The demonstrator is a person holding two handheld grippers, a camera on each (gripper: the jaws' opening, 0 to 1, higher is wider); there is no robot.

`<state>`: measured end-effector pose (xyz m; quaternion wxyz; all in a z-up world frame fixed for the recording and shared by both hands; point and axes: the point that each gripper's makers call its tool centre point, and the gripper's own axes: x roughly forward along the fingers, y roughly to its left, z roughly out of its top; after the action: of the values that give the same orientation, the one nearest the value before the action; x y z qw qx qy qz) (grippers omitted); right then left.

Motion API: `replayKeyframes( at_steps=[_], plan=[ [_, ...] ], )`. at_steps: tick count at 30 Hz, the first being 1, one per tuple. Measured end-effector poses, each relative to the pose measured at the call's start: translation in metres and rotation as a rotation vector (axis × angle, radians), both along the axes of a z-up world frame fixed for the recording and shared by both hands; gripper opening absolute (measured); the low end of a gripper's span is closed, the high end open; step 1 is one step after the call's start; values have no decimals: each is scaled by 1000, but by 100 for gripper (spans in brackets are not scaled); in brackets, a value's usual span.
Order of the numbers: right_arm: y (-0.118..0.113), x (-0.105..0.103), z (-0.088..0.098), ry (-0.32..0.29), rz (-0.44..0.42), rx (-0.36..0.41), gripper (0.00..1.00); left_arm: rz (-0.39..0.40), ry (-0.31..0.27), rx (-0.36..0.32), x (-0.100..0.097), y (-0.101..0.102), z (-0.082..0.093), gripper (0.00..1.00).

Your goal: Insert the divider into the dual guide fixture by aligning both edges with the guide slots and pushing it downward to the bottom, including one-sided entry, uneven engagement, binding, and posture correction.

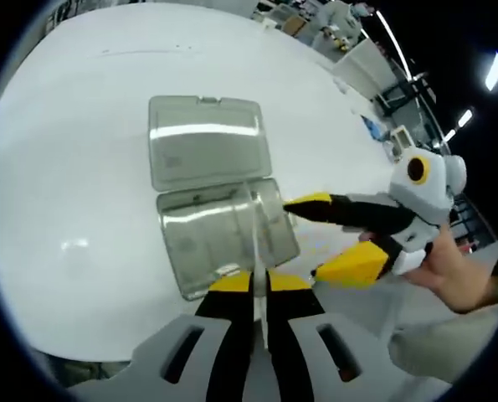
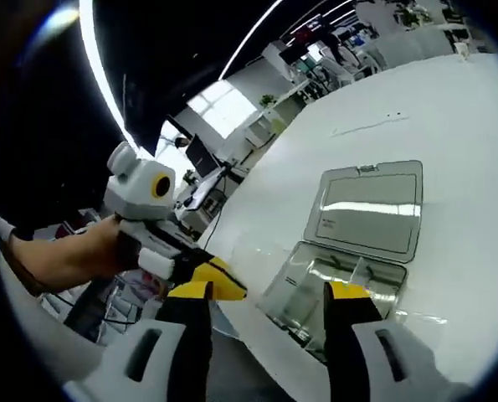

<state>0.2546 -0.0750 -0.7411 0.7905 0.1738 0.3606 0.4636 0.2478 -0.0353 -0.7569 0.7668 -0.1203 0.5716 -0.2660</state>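
White table [image 1: 73,167] spreads wide, and centre frame in the left gripper view sits the clear box [image 1: 219,234], lid flung open toward the top. Left gripper [image 1: 259,283] has its jaws pinched together on the thin divider [image 1: 254,226] — edge-on, long axis running up the frame, hanging over the tray. Right gripper [image 2: 269,295] waits lower centre, jaws apart, holding nothing. Risk here — one edge catches its slot first, the sheet cocks and binds.

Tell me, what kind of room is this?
Probably a big open office or workshop. There are long strip lights overhead, desks with a computer screen in the background, and a wide white table for working.
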Motion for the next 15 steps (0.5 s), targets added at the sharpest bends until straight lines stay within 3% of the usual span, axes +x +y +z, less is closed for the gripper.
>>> replayKeyframes(
  at_steps=[4, 15],
  plan=[
    [-3, -2, 4, -110, 60, -27, 55, 20, 54, 31, 4, 5, -3, 1],
    [-12, -18, 8, -287, 185, -67, 59, 70, 133, 63, 15, 6, -11, 1]
  ],
)
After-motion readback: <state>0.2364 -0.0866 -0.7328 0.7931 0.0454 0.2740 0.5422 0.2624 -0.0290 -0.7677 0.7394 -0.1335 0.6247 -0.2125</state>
